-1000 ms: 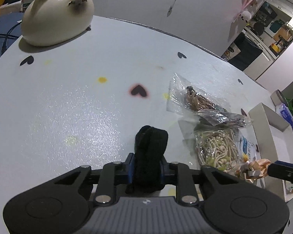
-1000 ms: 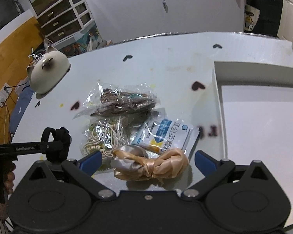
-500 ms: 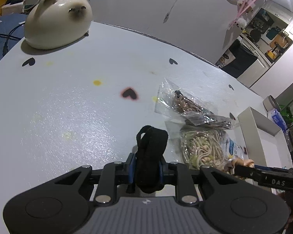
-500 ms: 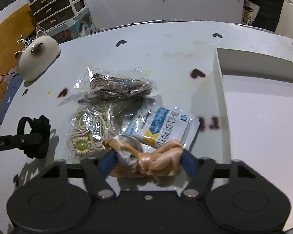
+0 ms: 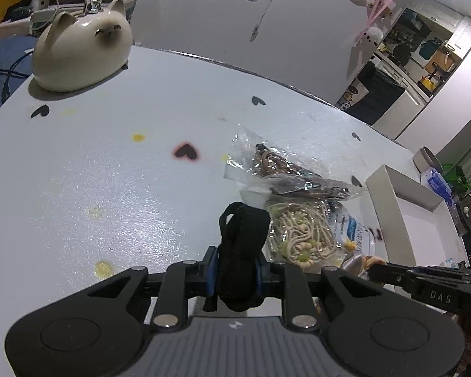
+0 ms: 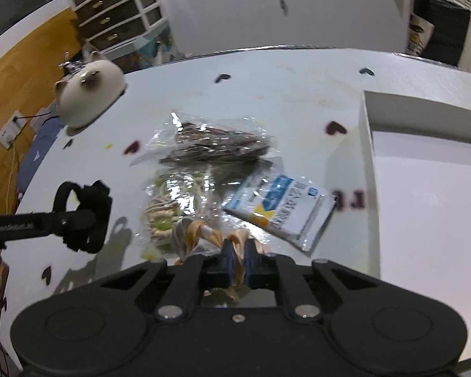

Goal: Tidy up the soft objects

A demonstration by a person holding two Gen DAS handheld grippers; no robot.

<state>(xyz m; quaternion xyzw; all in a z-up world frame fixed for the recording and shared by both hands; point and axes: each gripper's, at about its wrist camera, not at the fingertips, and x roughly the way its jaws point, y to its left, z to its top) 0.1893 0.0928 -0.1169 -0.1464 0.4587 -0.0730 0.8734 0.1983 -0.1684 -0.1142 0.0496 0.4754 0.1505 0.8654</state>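
I see a white table dotted with hearts, drawers behind. My left gripper pinches a black band (lifted clear); my right gripper clamps the peach scrunchie.

Your right hand-held gripper hides the middle of the peach satin bow. The white tray runs off the frame's right edge, and the sachet's print is too blurred to read.

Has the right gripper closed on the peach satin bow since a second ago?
Yes. The right gripper stood wide on either side of the peach satin bow; now its blue pads pinch the bow's middle, beside the blue-and-white packet.
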